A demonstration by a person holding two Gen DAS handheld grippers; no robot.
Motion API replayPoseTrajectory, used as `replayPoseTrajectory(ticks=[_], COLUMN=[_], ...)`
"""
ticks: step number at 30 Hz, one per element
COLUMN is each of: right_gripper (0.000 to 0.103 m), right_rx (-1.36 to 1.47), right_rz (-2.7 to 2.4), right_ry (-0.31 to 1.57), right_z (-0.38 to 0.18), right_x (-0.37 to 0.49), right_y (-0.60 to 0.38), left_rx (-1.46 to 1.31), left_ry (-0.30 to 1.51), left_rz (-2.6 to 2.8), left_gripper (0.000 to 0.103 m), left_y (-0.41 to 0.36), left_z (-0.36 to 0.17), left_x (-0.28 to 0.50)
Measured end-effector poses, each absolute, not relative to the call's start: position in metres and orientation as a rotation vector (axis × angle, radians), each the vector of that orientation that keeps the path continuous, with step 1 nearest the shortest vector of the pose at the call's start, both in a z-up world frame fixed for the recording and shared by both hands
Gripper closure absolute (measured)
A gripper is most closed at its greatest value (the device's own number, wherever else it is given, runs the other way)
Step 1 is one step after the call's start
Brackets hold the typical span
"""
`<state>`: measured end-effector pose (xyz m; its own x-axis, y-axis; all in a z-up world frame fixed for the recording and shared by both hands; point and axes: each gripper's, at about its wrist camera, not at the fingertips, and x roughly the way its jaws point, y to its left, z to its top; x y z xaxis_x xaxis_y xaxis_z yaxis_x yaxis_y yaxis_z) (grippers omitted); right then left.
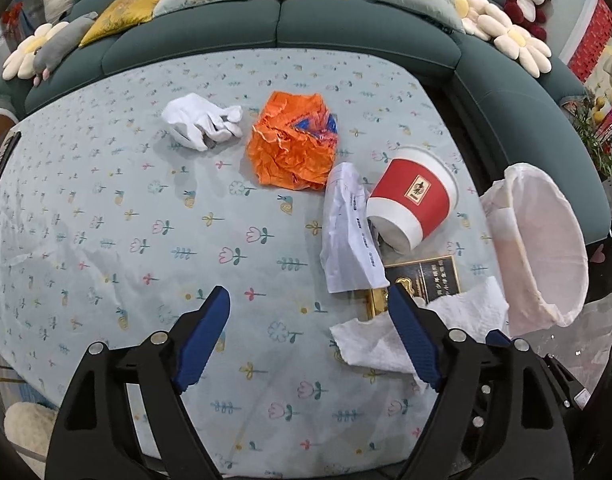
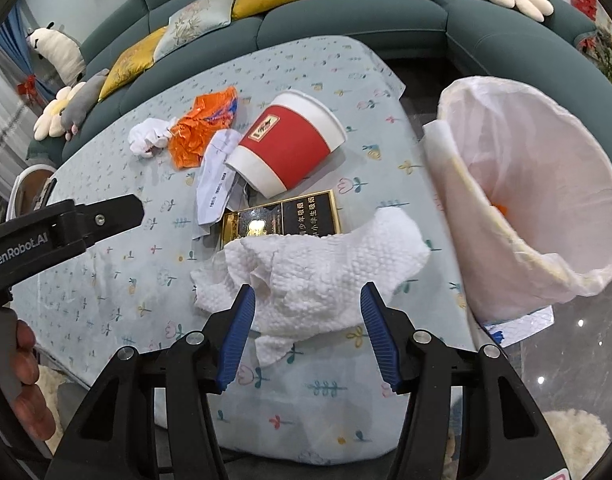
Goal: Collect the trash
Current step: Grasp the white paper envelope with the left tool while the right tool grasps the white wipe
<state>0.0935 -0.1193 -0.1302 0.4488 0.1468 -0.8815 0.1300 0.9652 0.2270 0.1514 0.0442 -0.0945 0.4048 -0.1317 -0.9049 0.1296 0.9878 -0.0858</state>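
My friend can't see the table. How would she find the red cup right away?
Start at the flowery table in front of the green sofa, on the side near the white bin. The red cup lies tipped on its side there, between a folded paper and the bin. It's the only red thing there, with white bands and a small gold logo.

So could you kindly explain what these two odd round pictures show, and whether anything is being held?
No robot here: a person carries two handheld grippers, each with a fisheye camera looking along its blue fingers. The left gripper is open over the floral tablecloth, holding nothing. The right gripper is open around a white paper towel, not yet gripping. Also on the table: a tipped red paper cup, an orange wrapper, a crumpled receipt, a white glove, and a black-and-gold cigarette pack. The lined bin stands at the right.
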Motion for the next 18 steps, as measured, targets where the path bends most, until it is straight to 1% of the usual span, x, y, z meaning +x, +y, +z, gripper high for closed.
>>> replayPoseTrajectory(ticks=[3,6,9,11,13,14,16,18], right_gripper=[0.049,0.053,0.059,0.062,0.065,0.068,0.072,0.080], right_rx=[0.283,0.300,0.306,0.307,0.304,0.303,0.306,0.312], right_rz=[0.011,0.009,0.010,0.012,0.011,0.011,0.011,0.013], right_ry=[1.124,1.143,1.155,1.161,1.160,1.161,1.163,1.167], right_z=[-0.137,-0.146,-0.151,-0.154,-0.155,-0.155,-0.155,-0.156], right_x=[0.099,0.103,0.104,0.104,0.104,0.104,0.104,0.104], right_y=[-0.119,-0.121,-0.122,-0.123,-0.123,-0.124,-0.125,-0.126], left_rx=[0.005,0.015,0.035,0.043,0.048,0.046,0.045,0.045], left_ry=[1.160,1.173,1.189,1.203,1.228,1.237,1.247,1.245], left_rz=[-0.169,-0.184,-0.196,-0.208,-0.224,-0.231,-0.240,-0.244], left_gripper=[0.024,0.024,0.026,0.033,0.046,0.050,0.064,0.065], left_y=[0.037,0.029,0.020,0.015,0.011,0.010,0.009,0.009], left_z=[-0.106,-0.117,-0.128,-0.136,-0.144,-0.147,-0.149,-0.149], left_x=[0.161,0.172,0.182,0.188,0.193,0.195,0.196,0.195])
